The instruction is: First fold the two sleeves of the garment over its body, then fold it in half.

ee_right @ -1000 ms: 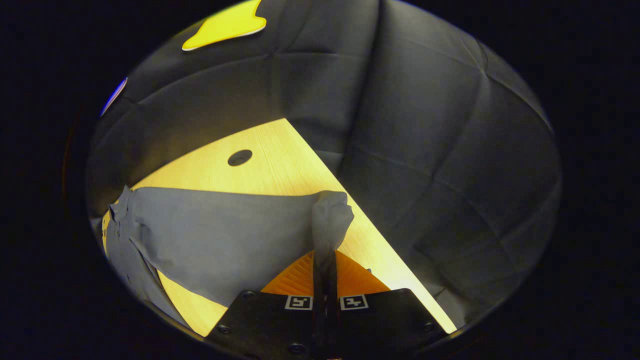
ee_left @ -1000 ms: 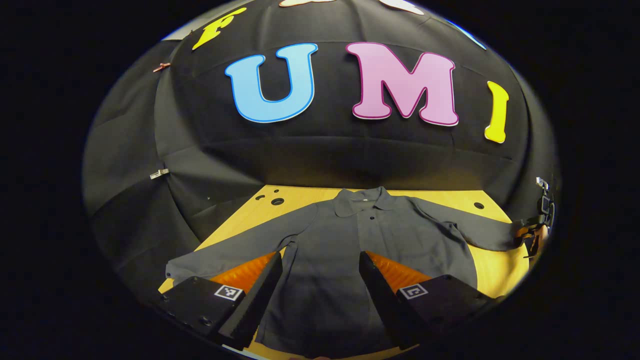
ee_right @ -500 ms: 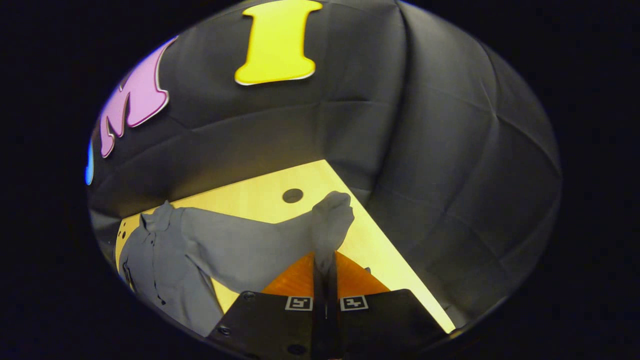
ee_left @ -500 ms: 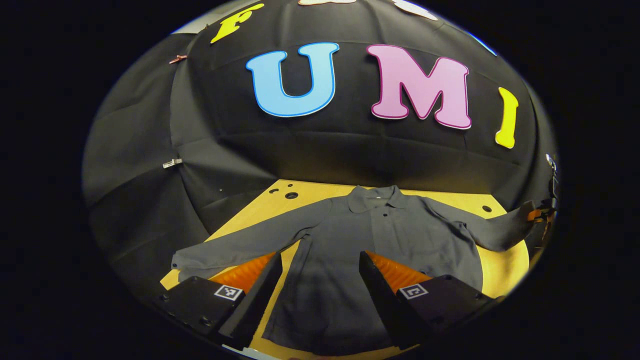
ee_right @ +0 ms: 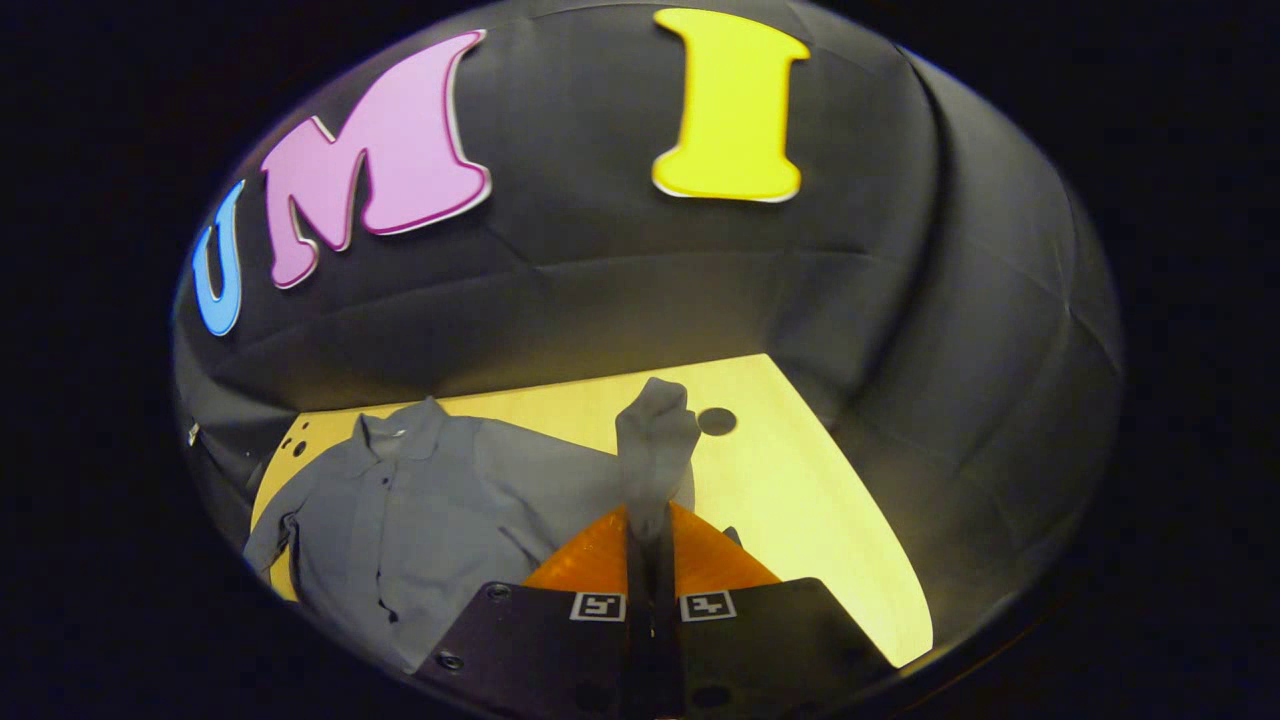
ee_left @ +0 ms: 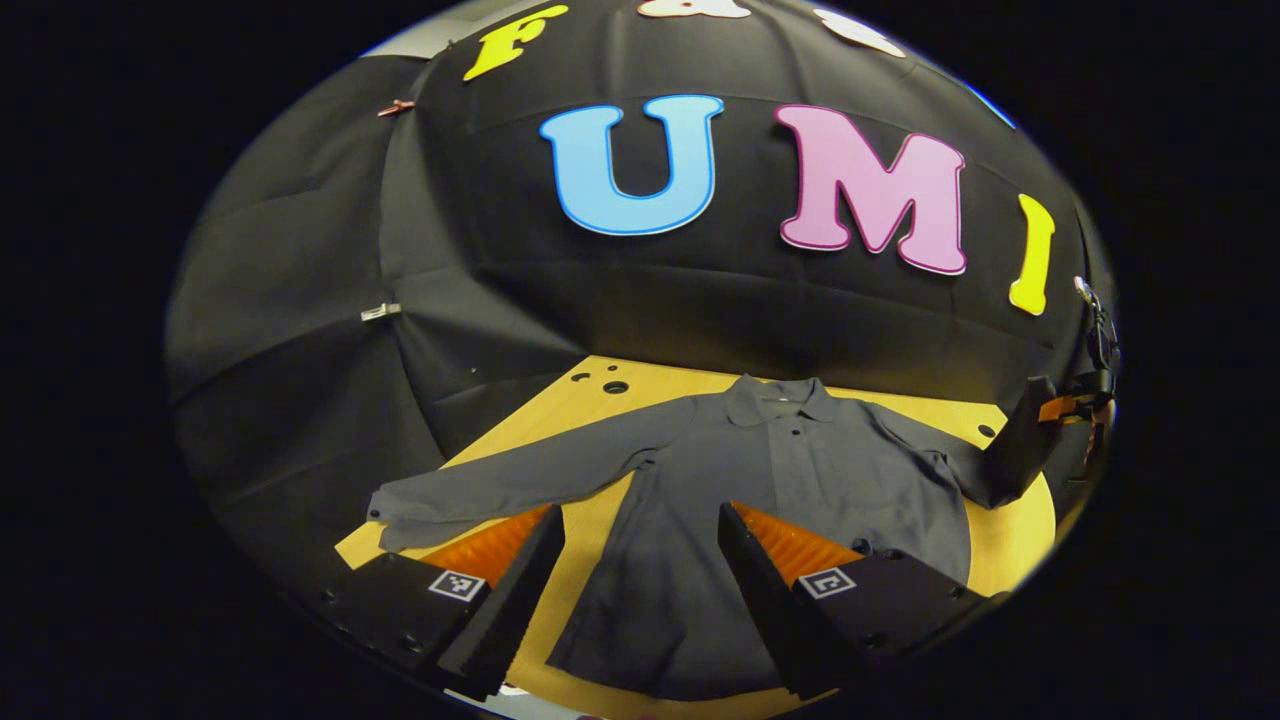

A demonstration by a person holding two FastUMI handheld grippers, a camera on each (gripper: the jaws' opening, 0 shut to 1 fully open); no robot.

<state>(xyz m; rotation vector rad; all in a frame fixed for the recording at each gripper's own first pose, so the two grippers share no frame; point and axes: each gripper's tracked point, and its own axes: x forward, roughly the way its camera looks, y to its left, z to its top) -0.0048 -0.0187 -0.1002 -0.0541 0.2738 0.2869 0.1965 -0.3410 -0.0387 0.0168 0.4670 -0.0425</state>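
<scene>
Since lifted higher, sleeve in right tongs

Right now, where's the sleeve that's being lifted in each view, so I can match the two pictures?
Left gripper view: the lifted sleeve rises at the far right edge, its cuff pinched in the right claw, off the wooden table.
Right gripper view: the same sleeve stands at centre, clamped between that claw's fingers.
Shared landmark: the shirt collar.

A pale wooden tabletop carries a grey shirt spread flat, collar toward 12 o'clock. Small round holes dot the tabletop at 11 o'clock.
</scene>
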